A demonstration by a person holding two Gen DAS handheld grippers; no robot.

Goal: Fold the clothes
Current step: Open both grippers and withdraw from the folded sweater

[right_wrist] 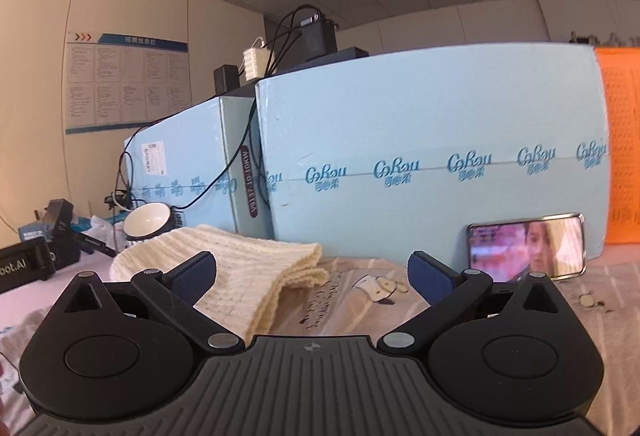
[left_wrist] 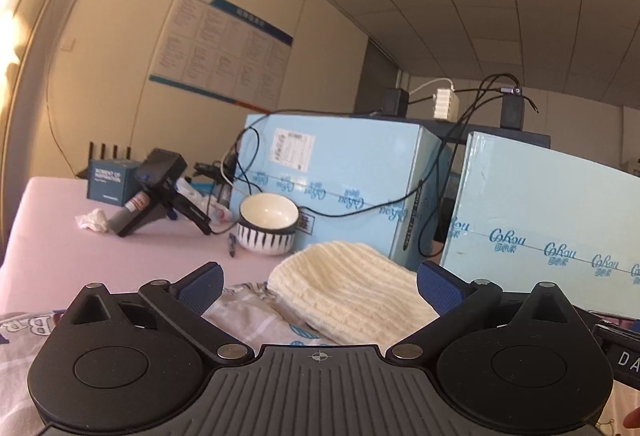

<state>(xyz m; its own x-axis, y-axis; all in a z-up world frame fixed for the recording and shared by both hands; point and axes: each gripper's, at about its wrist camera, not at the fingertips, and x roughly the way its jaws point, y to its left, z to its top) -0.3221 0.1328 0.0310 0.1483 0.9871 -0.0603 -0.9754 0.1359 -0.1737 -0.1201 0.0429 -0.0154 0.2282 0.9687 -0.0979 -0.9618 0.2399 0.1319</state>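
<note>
A cream ribbed knit garment (left_wrist: pixel 352 292) lies folded on a printed grey-white cloth (left_wrist: pixel 256 316) on the table. It also shows in the right wrist view (right_wrist: pixel 248 268), its folded edge to the right, on the same printed cloth (right_wrist: pixel 360 300). My left gripper (left_wrist: pixel 320 284) is open and empty, its blue pads just short of the knit. My right gripper (right_wrist: pixel 312 272) is open and empty, with the knit lying between and beyond its fingers.
Two light blue boxes (left_wrist: pixel 344 180) (right_wrist: pixel 432 156) stand behind the clothes with cables and chargers on top. A striped bowl (left_wrist: pixel 266 224), a pen, a black device (left_wrist: pixel 160 188) and crumpled tissue sit at the left. A phone (right_wrist: pixel 528 248) leans on the right box.
</note>
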